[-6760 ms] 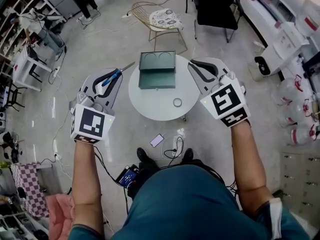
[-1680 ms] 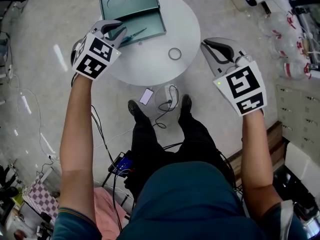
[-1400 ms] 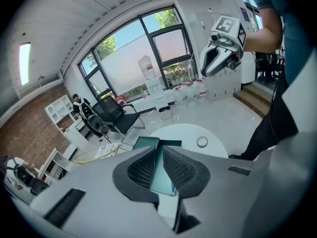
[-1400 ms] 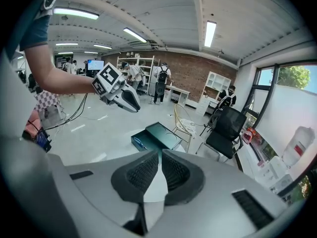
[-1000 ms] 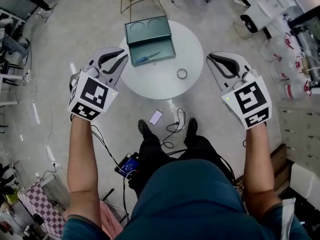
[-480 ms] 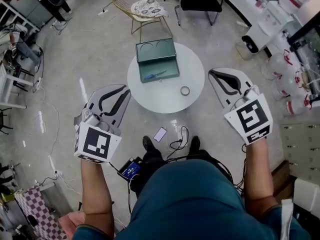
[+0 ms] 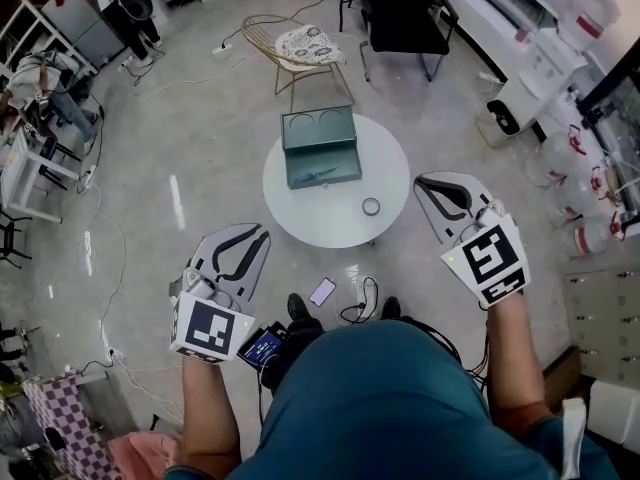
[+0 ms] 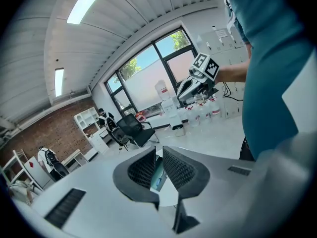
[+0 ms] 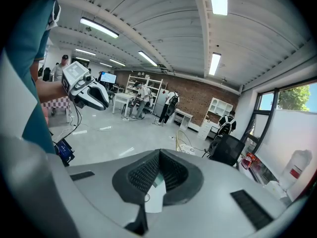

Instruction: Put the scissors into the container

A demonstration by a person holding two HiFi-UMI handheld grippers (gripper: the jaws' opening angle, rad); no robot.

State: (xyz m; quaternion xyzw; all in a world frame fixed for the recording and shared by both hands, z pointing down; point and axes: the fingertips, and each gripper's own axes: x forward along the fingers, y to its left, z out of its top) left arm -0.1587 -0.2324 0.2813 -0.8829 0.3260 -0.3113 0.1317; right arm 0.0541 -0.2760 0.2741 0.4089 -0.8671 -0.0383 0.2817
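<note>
Closest to the camera is the person's teal shirt (image 7: 370,398), and both bare forearms reach forward from it. The left gripper (image 7: 252,238) is held over the floor, at the near left of the table (image 7: 320,218) and apart from it. In the left gripper view its fingers (image 8: 178,170) stand with only a narrow gap between them, and they grip nothing. Through this gap a strip of the table and of the container shows. The right gripper (image 7: 428,184) is held at the right side of the table, just beside its edge in the head view. In the right gripper view the fingers of this one meet at the tips, and they also hold nothing.

On the floor, between the person's shoes and the table, lie a phone (image 7: 322,291) and a loop of cable (image 7: 358,298).

The table is round and white. On its near right part lies a small ring (image 7: 371,206), well apart from the container (image 7: 340,164). The container is a green box and it stands open on the far half of the table, with its lid folded back behind it. The scissors (image 7: 312,176), with blue handles, lie inside the open container, a little slanted, and no gripper touches them.

Behind the table stands a wire chair (image 7: 305,43) with a patterned cushion, and farther to the right a black chair (image 7: 400,13).
</note>
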